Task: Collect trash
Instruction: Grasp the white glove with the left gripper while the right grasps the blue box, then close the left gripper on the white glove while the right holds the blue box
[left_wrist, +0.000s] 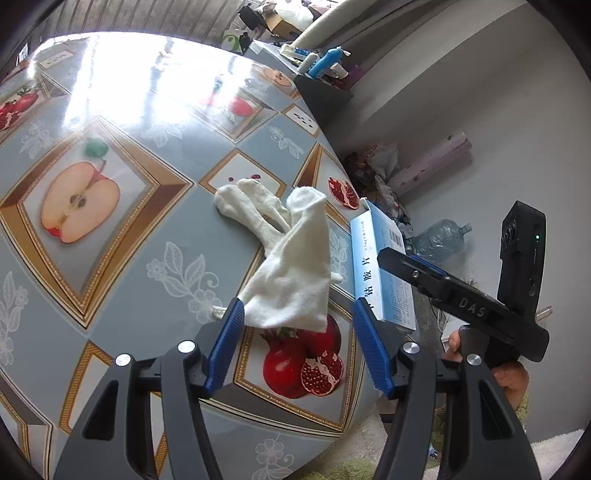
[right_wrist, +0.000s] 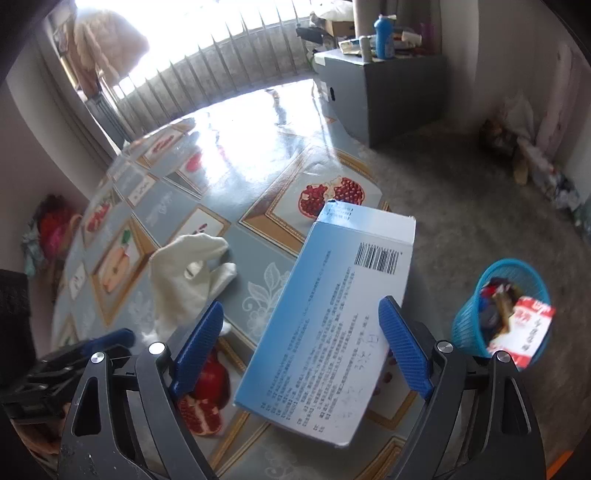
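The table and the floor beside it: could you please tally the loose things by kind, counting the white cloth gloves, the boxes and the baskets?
White cloth gloves: 2
Blue and white box: 1
Blue basket, on the floor, with trash in it: 1
Total: 4

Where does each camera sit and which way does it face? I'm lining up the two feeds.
Left wrist: on the left claw, angled down at the white cotton glove on the fruit-print tablecloth; own open blue pads, the right claw and fingers show.
Right wrist: on the right claw, angled down at the blue-and-white cardboard box, blue mesh bin on the floor beyond; own open pads and the left claw show.
Shared: glove, box, tablecloth.
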